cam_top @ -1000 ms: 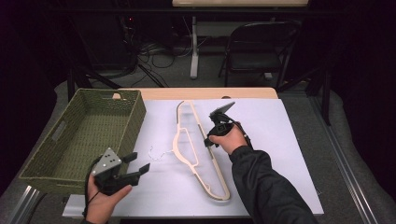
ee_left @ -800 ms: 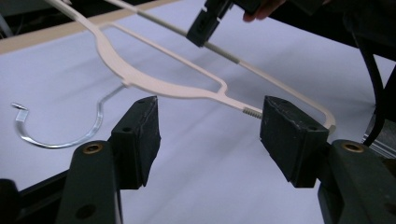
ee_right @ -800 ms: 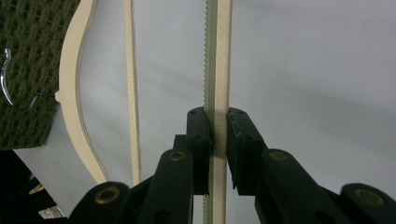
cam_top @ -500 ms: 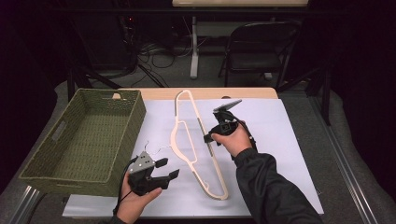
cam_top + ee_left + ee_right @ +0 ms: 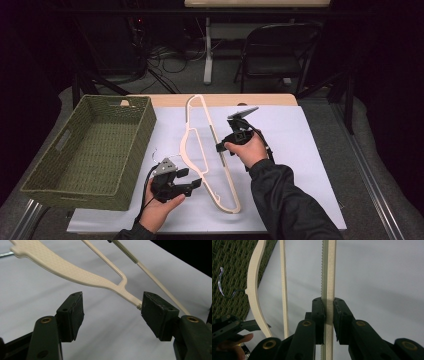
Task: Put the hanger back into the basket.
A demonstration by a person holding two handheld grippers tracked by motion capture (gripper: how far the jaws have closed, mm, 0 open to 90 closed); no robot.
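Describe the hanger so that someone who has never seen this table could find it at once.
On the white-covered table, look just right of the green woven basket. The hanger lies there lengthwise between the two hand-held grippers, the right gripper clamping its toothed bar. It is the one cream-coloured plastic frame with a thin metal hook, unlike the black grippers and the basket.

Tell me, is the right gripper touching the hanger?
Touching. The right gripper view shows the right gripper with its fingers clamped against the hanger bar.

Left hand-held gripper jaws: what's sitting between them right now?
In the left gripper view, the open left hand-held gripper has only bare white table cover between its pads; the hanger arm's thin end reaches the right pad.
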